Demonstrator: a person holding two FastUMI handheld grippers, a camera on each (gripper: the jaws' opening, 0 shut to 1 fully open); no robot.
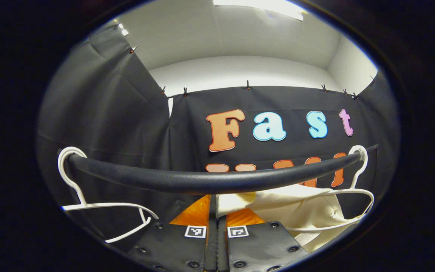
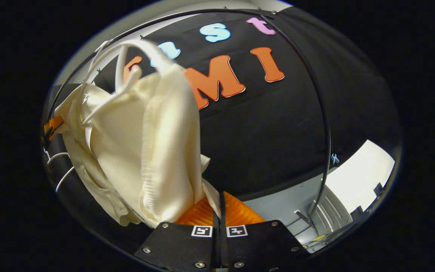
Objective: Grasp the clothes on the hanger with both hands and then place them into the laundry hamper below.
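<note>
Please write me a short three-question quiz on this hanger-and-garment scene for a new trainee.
1. True or false: in the left gripper view, the empty white hanger hangs on the black rail.
2. Multiple choice: the cream garment in the right gripper view is A) lying on the floor, B) draped on a white hanger, C) folded on a shelf.
3. Fill in: in both views the orange fingers are ____ on the cream cloth.

Key
1. True.
2. B.
3. Closed: the right gripper and the left gripper each pinch a fold of cloth.
</note>
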